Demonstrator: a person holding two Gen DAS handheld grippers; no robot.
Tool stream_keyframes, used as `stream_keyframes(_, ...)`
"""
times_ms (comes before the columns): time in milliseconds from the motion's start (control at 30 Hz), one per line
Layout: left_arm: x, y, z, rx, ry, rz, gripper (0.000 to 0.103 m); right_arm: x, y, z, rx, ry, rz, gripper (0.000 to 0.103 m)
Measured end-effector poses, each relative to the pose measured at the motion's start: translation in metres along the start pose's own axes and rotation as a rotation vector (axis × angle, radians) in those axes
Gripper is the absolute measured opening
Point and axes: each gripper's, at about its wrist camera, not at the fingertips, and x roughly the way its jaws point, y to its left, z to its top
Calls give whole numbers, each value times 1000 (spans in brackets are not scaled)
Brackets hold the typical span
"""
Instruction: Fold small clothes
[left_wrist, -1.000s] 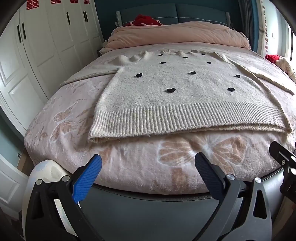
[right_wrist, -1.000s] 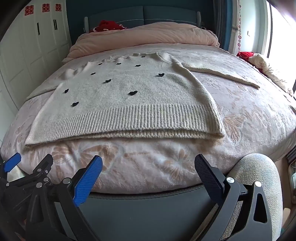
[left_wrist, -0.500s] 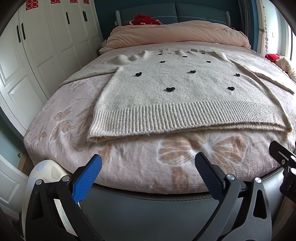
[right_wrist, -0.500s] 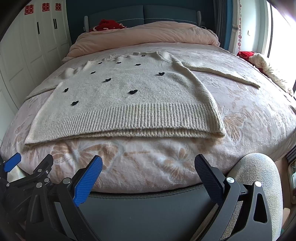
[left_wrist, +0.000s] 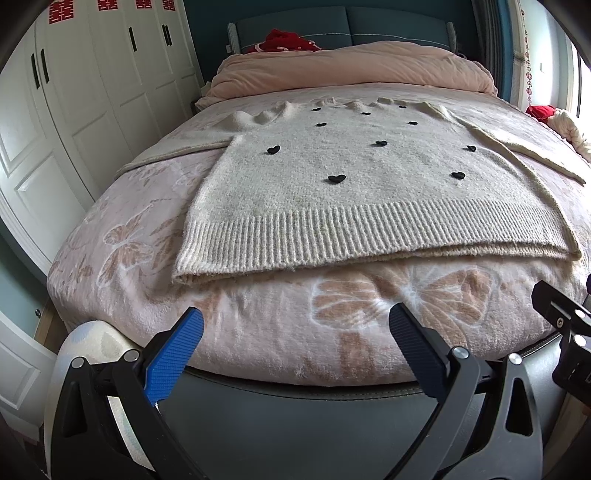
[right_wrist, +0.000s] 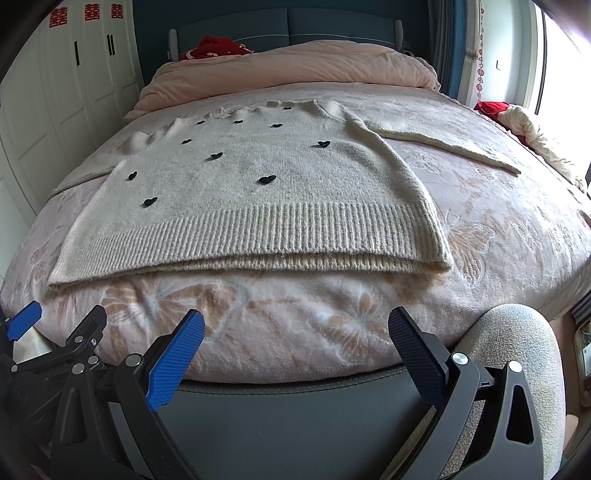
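Surface: a bed (left_wrist: 155, 236) under a pink blanket with pale butterfly and flower prints; its dark padded frame edge runs just in front of my tongs.
Room: white panelled wardrobe doors (left_wrist: 74, 110) on my left, a teal headboard (left_wrist: 388, 26) at the far end, a rolled pink duvet (left_wrist: 351, 66) below it, and a bright window on my right.
Writing: red paper double-happiness characters (left_wrist: 55, 11) stuck along the top of the wardrobe doors; no other text is readable.
Sweater: a cream knit sweater (left_wrist: 351, 184) with small black hearts lies flat, front up, in the middle of the bed.
Direction: its ribbed hem (right_wrist: 258, 236) faces me near the foot of the bed, the neckline points to the headboard, so the body runs head to foot; the sleeves spread out sideways.
Left tongs (left_wrist: 295, 332): released, fingers spread wide, empty, short of the hem.
Right tongs (right_wrist: 295, 332): released as well, empty, level with the bed's foot edge.
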Motion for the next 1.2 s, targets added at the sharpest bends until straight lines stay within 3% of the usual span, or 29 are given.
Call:
stream_keyframes(700, -4, 2, 6, -29, -17, -6, 98, -3, -3, 2, 24, -23, 8, 98)
stream_keyframes(867, -6, -1, 24, 7, -64, 21, 98, -7, -2, 18, -33, -66, -45, 98)
stream_keyframes(1200, -5, -2, 29, -2, -63, 15, 98, -11, 2, 25, -72, -87, -49, 98)
